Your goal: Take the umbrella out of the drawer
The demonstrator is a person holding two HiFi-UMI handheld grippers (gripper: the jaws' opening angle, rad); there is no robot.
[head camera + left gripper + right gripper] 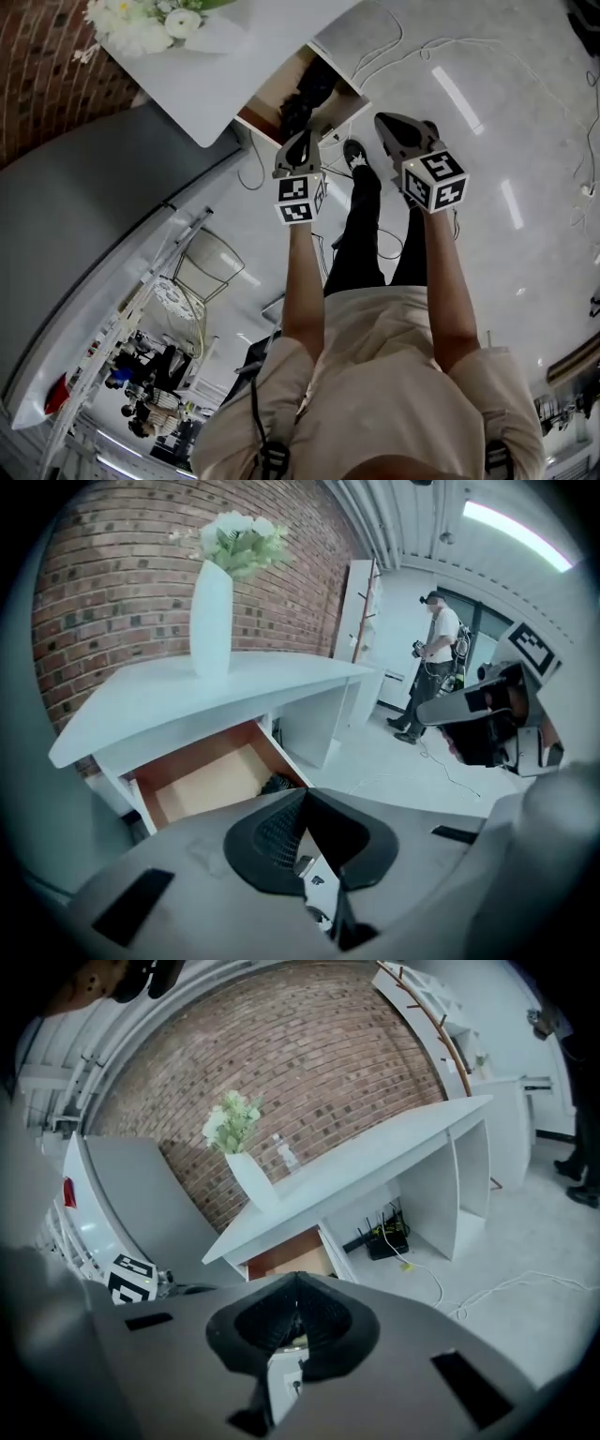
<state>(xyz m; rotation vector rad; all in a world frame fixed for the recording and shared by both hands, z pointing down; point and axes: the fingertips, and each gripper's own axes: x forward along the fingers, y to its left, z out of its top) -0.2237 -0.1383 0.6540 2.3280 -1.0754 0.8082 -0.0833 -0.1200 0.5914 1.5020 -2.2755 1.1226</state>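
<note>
The white desk point(202, 89) has its wooden drawer point(281, 94) pulled open. A dark folded umbrella point(305, 94) lies inside it, and it shows as a dark shape point(278, 784) at the drawer's point(202, 780) front right corner. My left gripper point(300, 142) hangs just in front of the open drawer, jaws together and empty point(302, 794). My right gripper point(389, 122) is beside it over the floor, clear of the drawer, its jaws also meeting with nothing in them point(298, 1277). In the right gripper view the drawer point(286, 1255) shows, but the umbrella is hidden.
A white vase of flowers point(212, 616) stands on the desk before a brick wall point(309, 1063). Cables point(394, 42) trail over the floor, with black boxes point(386, 1238) under the desk. A person point(436, 658) stands at the back. A grey partition point(75, 244) rises at the left.
</note>
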